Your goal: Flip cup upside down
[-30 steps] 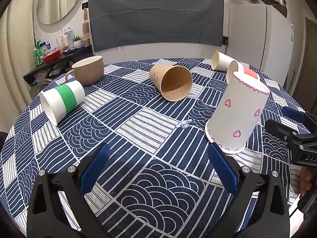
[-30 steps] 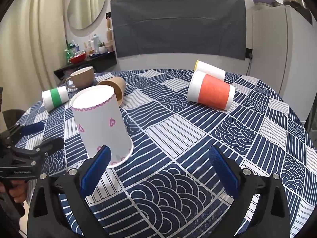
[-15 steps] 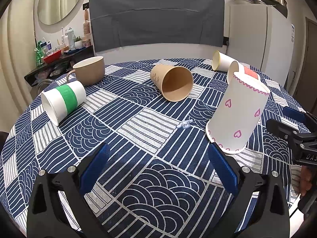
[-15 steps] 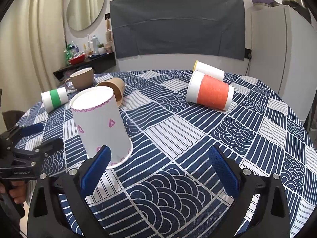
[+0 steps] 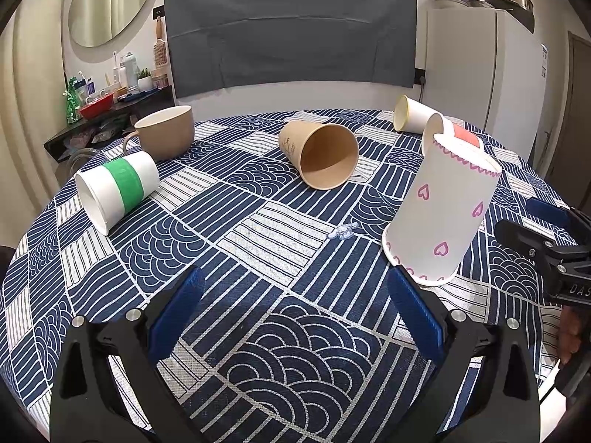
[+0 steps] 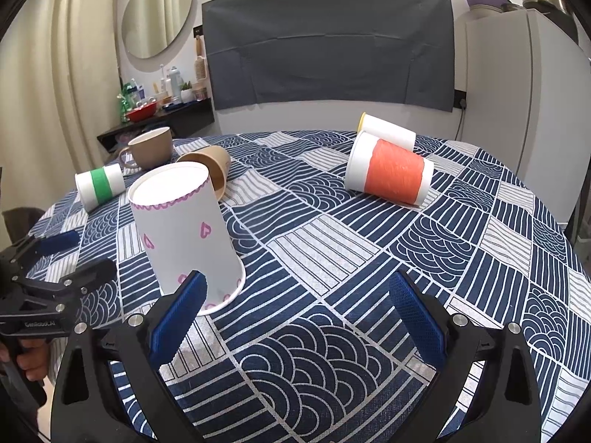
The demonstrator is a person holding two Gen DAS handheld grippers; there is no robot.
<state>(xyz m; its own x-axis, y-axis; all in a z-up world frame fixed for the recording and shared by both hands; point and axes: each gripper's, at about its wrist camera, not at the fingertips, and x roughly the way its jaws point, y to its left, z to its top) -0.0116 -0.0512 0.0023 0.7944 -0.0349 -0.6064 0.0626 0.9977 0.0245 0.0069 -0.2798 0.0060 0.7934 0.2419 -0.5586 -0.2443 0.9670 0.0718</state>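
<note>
**A:** Which step is going on?

**B:** I'd judge one flip is finished. The heart cup [image 5: 441, 214] is sitting mouth-down on the tablecloth [image 5: 258, 229], between the two tools. The left gripper [image 5: 299, 313] is hanging wide open with nothing in it, and the right gripper [image 6: 295, 313] is gaping empty too, its left pad just in front of that cup's rim.

**A:** So what is the next move calling for?

**B:** Probably another cup. Going left to right: the green-banded cup [image 5: 118, 188] is lying on its side, the brown mug [image 5: 166, 133] is standing upright behind it, the kraft cup [image 5: 321, 155] is lying with its mouth facing us, and the orange-banded cup [image 6: 389, 173] and a plain white cup [image 6: 388, 133] are lying further right.

**A:** Anything getting in the way?

**B:** A small clear scrap [image 5: 343, 230] is lying near the heart cup; otherwise the cups are sitting well apart.
</note>
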